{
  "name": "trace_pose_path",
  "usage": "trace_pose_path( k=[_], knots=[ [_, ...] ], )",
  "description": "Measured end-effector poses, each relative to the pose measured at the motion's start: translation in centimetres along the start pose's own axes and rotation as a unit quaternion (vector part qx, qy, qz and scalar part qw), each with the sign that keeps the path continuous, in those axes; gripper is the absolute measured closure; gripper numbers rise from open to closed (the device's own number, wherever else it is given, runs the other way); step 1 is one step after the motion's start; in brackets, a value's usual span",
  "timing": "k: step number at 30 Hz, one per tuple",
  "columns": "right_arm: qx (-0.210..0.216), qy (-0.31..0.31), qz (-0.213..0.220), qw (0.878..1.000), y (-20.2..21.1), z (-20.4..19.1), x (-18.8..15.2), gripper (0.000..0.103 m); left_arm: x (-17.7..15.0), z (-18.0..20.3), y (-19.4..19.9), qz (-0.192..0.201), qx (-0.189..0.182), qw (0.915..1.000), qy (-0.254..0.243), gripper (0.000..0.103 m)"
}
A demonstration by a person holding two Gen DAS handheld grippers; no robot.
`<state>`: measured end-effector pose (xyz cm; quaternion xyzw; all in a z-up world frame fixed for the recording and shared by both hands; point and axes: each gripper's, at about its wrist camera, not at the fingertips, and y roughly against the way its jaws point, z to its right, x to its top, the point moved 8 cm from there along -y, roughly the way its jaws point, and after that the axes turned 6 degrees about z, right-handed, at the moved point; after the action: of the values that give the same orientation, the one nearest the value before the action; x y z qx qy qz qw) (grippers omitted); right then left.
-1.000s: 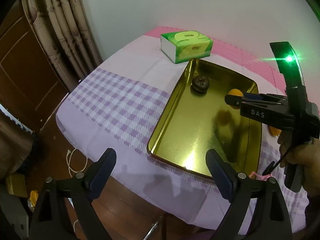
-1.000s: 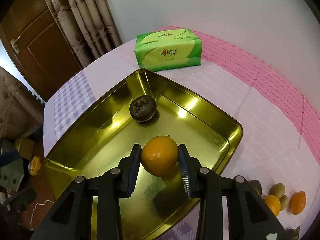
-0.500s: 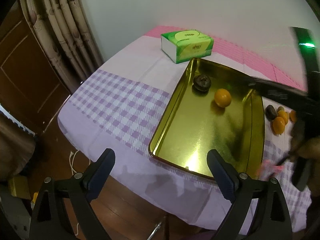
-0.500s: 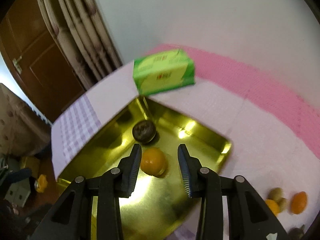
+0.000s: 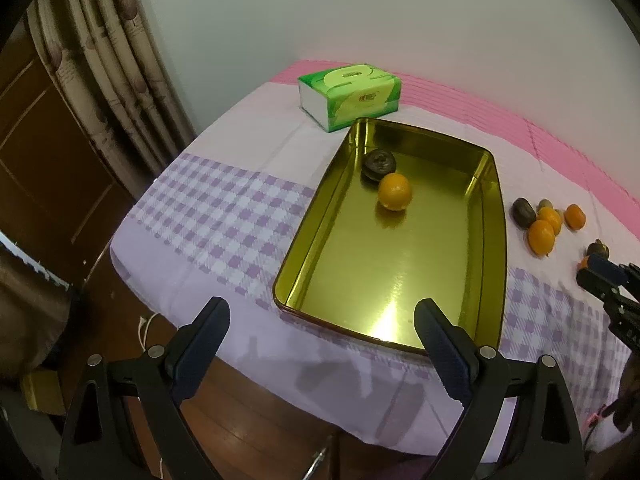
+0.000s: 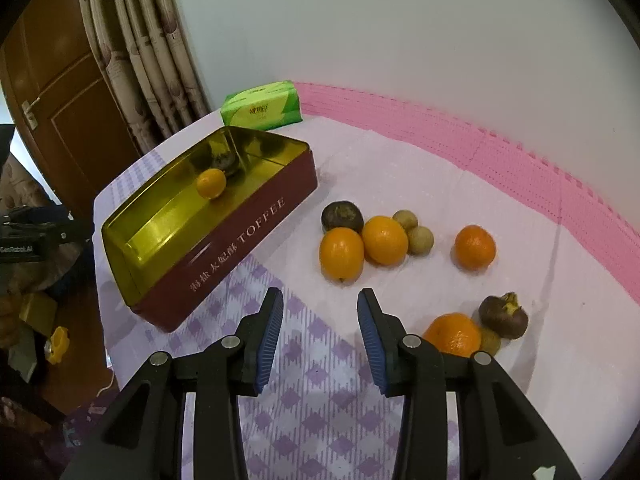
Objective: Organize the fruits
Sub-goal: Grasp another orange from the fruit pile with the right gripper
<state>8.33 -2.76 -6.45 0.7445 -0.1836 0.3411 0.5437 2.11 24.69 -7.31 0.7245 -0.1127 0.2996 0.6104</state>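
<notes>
A gold-lined tin (image 5: 490, 240) (image 6: 240, 240) holds one orange (image 5: 395, 191) (image 6: 211, 183) and one dark round fruit (image 5: 378, 164) (image 6: 224, 162). My right gripper (image 6: 320, 304) (image 5: 600, 272) hovers over the checked cloth right of the tin, open, with nothing between its fingers. Just beyond it lie two oranges (image 6: 341, 254) touching a dark fruit (image 6: 342, 216) and two small tan fruits (image 6: 420, 240). Another orange (image 6: 475, 247) lies apart, and an orange (image 6: 452, 334) with a dark fruit (image 6: 504, 317) sits by the right finger. My left gripper (image 5: 322, 320) stands wide open at the tin's near end, holding nothing.
A green tissue pack (image 5: 350, 96) (image 6: 262, 106) lies behind the tin near the wall. The table's near edge (image 5: 280, 380) drops to a wooden floor. Curtains (image 5: 120, 60) and a brown door (image 6: 60, 92) stand to the left. A pink mat (image 6: 520, 152) lines the wall side.
My right gripper let go of the orange in the tin, drew back and swung right to the loose fruits. The orange stays by the dark fruit. My left gripper has not moved.
</notes>
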Motion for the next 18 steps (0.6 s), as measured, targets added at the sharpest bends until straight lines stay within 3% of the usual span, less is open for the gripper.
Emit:
trace_pose_path(
  k=[4, 18],
  knots=[
    [0.012, 0.0, 0.01, 1.0, -0.4, -0.2, 0.9, 0.066, -0.1, 0.4, 0.0, 0.004, 0.004, 0.9999, -0.009, 0.01],
    [-0.005, -0.077, -0.041, 0.996, -6.7, 2.1, 1.0, 0.065, -0.2, 0.2, -0.9, -0.006, 0.007, 0.9999, -0.013, 0.009]
  ],
)
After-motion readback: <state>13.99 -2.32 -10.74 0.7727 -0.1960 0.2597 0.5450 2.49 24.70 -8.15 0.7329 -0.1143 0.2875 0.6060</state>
